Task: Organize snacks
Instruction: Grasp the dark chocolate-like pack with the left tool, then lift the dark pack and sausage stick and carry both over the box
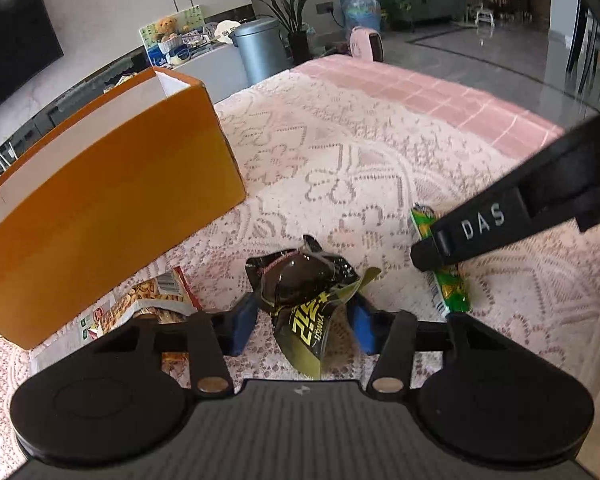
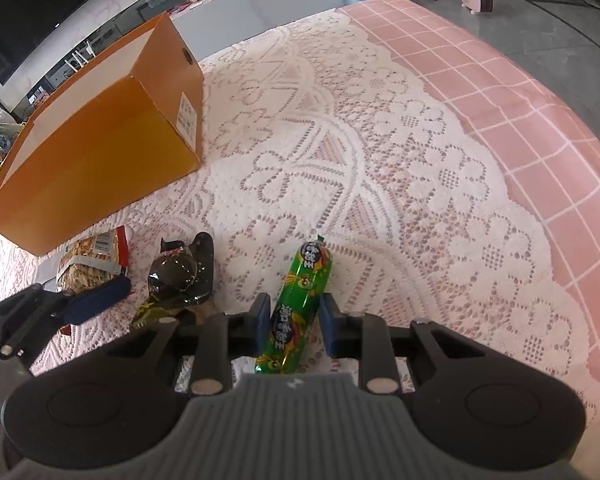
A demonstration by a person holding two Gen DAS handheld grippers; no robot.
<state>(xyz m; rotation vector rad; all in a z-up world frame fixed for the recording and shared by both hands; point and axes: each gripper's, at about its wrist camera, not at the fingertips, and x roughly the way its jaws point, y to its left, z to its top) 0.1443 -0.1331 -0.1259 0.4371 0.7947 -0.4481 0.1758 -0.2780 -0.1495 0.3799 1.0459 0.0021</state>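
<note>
We see a counter (image 2: 420,152) covered with a pink checked cloth and a white lace overlay, viewed from two hand-held grippers.

Our left gripper (image 1: 306,322) has its blue-padded fingers (image 1: 244,330) drawn in against the sides of a crumpled black snack packet with yellow lettering (image 1: 304,304). The pads press on the packet's wrapper, so it is gripped; we cannot tell whether it is lifted off the lace or resting on it.

Ahead and to the left of this gripper stands an open orange cardboard box (image 1: 112,208), upright, with a white inside wall. Just left of the gripper, near the foot of the box, lies a red-edged bag of biscuits or crackers (image 1: 156,304).

Our right gripper (image 2: 294,318) sits low over the lace with its fingers partly open. A green sausage-shaped snack stick (image 2: 300,296) lies lengthwise between the two blue pads (image 2: 328,328). The left pad is just beside it, perhaps touching; a small gap shows on the right side. The stick's far end points away from the gripper, past the fingertips.

From the right gripper's view, the black packet and the left gripper lie to the left, the cracker bag beyond them, and the orange box farther ahead on the left.
</note>
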